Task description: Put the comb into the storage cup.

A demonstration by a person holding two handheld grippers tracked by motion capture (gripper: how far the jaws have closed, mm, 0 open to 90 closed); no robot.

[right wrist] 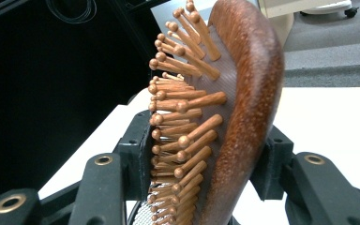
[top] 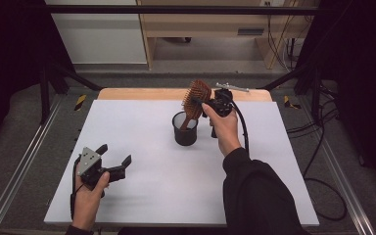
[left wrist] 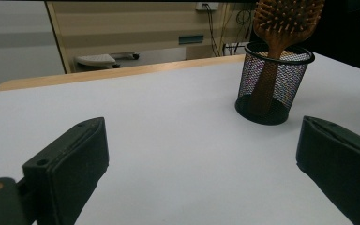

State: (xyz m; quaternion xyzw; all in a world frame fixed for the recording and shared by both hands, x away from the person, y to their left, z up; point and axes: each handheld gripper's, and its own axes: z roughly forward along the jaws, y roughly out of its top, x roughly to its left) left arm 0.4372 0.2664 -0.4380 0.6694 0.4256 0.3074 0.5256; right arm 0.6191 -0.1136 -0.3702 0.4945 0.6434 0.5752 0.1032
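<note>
While the white table top point(top: 142, 147) lies bare across its near and left half, the black wire-mesh cup point(top: 185, 129) stands right of centre, well clear of every edge. Brown wooden paddle hairbrush point(top: 195, 102): handle down in the cup, long axis near upright, head tilted right. Right gripper point(top: 206, 105) clamps that head, just beside the cup. Left gripper point(top: 113, 159) rests near-left, jaws spread, holding nothing, well apart.
</note>
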